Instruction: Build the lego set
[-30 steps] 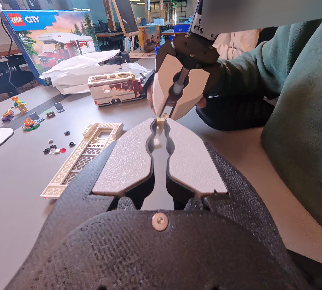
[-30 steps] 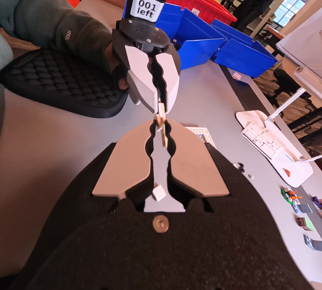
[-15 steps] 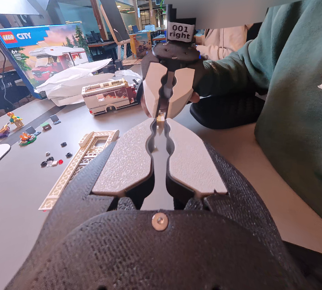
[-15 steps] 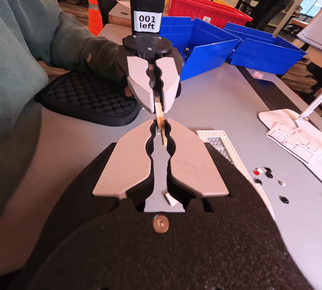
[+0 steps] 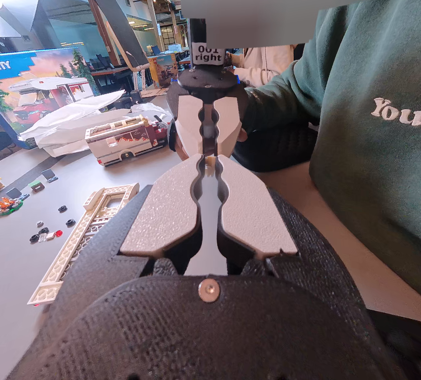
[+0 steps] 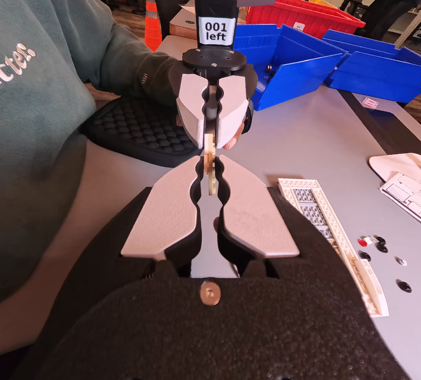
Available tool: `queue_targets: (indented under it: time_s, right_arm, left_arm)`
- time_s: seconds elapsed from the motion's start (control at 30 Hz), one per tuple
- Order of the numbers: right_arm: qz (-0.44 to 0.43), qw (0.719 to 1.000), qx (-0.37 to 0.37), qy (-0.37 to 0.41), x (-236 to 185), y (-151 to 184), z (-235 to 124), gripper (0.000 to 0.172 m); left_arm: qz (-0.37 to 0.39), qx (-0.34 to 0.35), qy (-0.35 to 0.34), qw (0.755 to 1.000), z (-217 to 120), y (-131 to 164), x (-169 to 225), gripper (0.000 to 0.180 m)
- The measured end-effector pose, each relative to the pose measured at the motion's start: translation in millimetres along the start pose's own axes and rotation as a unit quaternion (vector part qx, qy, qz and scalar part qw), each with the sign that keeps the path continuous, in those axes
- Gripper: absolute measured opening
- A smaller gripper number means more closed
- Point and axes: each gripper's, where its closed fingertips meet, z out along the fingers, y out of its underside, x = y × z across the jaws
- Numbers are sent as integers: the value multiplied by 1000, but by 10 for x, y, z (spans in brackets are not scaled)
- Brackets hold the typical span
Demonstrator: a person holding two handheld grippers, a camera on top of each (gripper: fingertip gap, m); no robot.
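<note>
Tan brick plates (image 6: 209, 163) are pinched between both grippers. Right gripper (image 6: 208, 159) grips the lower plate, left gripper (image 6: 209, 144) the upper one, tip to tip above the grey table (image 6: 296, 141).

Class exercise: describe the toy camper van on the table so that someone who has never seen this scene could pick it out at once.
Start at the big picture box standing at the table's far left in the left wrist view, with crumpled white paper in front of it. Just right of that paper stands the camper van, built from bricks. It is the only finished model: white body, dark red cab, a mountain stripe along its side.
</note>
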Motion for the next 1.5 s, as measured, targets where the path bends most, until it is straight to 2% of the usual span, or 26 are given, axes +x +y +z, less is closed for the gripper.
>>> queue_targets:
  time_s: [0.27, 0.4, 0.5, 0.57, 0.6, 0.67, 0.77, 0.93, 1.23, 1.5]
  right_arm:
    - [-8, 1000, -3, 23, 37, 0, 14, 8]
    - [21, 1000, 3, 17, 44, -9, 18, 8]
    - [45, 999, 15, 5, 39, -25, 0, 8]
    - [66, 997, 24, -15, 14, -31, -5, 8]
    - [78, 996, 36, -29, -10, -51, -10, 8]
    - [96, 993, 45, -44, -22, -52, -13, 8]
    - [94, 993, 52, -44, -21, -74, -24, 9]
    - [68, 995, 49, -49, -68, -78, -27, 9]
    - [54, 996, 53, -49, -112, -81, -16, 8]
    - [20, 999, 50, -5, -42, -105, 2, 10]
  left_arm:
    - [-29, 6, 7, 1000, -14, -11, -15, 10]
    - [28, -47, -24, 998, 21, 106, -46, 20]
    - [50, -55, -39, 996, 35, 95, -43, 19]
    - [50, -62, -34, 996, 31, 99, -27, 17]
    - [48, -60, -26, 997, 22, 91, -13, 9]
    - [28, -59, -12, 998, 23, 83, 18, 8]
    - [30, -60, -23, 998, 32, 75, 11, 6]
    - [-1, -44, 7, 999, 35, 65, 67, 6]
    - [9, -43, 26, 999, 24, 66, 133, 6]
    - [5, -29, 15, 999, -5, 50, 54, 5]
